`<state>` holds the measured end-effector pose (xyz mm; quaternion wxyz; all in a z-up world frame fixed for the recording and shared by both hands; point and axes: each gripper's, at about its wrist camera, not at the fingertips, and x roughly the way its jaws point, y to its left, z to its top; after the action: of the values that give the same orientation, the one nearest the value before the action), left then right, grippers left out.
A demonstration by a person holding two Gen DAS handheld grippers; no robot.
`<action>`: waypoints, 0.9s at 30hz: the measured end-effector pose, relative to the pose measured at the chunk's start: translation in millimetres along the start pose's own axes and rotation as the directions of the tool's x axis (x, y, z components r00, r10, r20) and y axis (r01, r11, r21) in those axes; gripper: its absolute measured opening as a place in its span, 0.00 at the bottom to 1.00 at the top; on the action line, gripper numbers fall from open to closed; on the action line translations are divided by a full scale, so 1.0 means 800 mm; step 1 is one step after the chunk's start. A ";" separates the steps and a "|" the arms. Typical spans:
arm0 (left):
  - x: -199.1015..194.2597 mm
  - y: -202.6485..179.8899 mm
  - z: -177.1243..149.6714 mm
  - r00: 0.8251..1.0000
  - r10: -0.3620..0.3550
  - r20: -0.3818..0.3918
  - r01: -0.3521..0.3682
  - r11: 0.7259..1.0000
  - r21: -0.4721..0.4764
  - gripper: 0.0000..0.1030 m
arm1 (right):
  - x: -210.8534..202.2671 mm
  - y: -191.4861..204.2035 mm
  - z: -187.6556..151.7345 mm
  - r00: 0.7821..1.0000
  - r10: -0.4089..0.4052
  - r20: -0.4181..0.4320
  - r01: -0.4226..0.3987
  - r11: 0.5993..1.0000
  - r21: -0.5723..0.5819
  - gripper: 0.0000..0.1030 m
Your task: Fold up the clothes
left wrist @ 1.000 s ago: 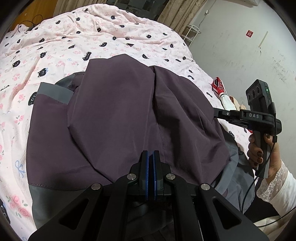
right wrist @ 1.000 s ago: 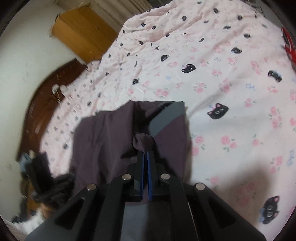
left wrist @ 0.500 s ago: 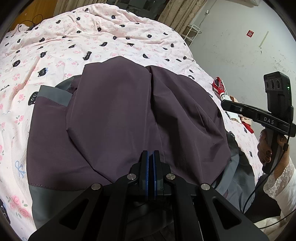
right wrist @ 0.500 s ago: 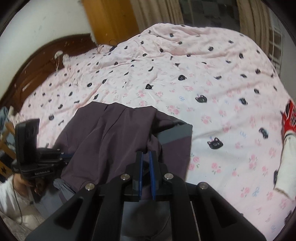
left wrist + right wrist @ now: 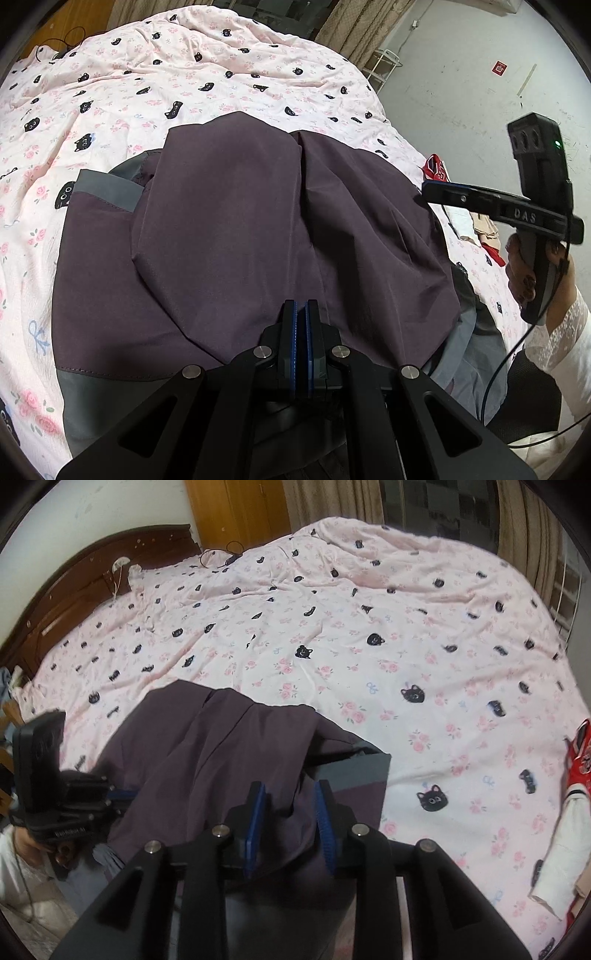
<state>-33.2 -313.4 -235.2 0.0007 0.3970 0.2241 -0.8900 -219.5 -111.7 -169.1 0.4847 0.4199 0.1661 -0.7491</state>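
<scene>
Purple jacket (image 5: 258,221) pinched in left jaws, under spread right jaws, pink bedspread (image 5: 369,627).

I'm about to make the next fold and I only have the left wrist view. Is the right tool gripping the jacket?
Observer: No. In the right wrist view, the right tool has its pads apart, and fabric of the jacket lies loose between them.
Operator: What is just past it?
Observer: A grey panel of the jacket, lying flat on the bedspread just beyond the right-hand finger.
Operator: And at the far side of the bed?
Observer: A dark wooden headboard, along the far left edge.
</scene>
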 end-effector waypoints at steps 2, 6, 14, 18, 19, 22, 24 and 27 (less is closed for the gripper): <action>0.000 0.000 0.000 1.000 0.000 0.000 0.000 1.000 0.000 0.03 | 0.006 -0.006 0.004 1.000 0.026 -0.013 -0.026 0.999 0.019 0.28; 0.000 0.000 0.000 1.000 0.000 0.000 0.000 1.000 0.000 0.03 | 0.020 -0.018 0.009 0.995 0.086 -0.041 -0.084 0.995 0.061 0.28; 0.000 0.001 0.000 1.000 -0.002 -0.001 0.002 1.000 -0.002 0.03 | 0.030 -0.035 0.014 0.978 0.207 -0.038 -0.200 0.971 0.134 0.10; 0.000 0.001 0.000 1.000 -0.002 -0.001 0.002 1.000 -0.003 0.03 | 0.033 -0.047 0.016 0.962 0.271 -0.026 -0.260 0.943 0.209 0.07; 0.000 0.001 0.000 1.000 -0.003 -0.001 0.003 1.000 -0.003 0.03 | 0.033 -0.050 0.016 0.956 0.292 -0.017 -0.280 0.931 0.232 0.06; 0.001 0.001 0.000 1.000 -0.002 -0.001 0.002 1.000 -0.003 0.03 | 0.029 -0.064 0.016 0.937 0.350 0.014 -0.338 0.891 0.303 0.05; 0.002 0.001 0.000 1.000 0.001 -0.004 -0.001 1.000 -0.002 0.03 | 0.026 -0.071 0.016 0.933 0.359 0.023 -0.347 0.879 0.328 0.05; 0.003 0.000 0.000 1.000 0.006 -0.009 -0.006 1.000 0.000 0.03 | 0.020 -0.071 0.018 0.952 0.306 0.006 -0.294 0.907 0.303 0.04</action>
<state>-34.8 -313.0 -237.5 0.0025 0.4016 0.2231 -0.8882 -278.2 -103.6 -182.7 0.5209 0.5248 -0.0060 -0.6732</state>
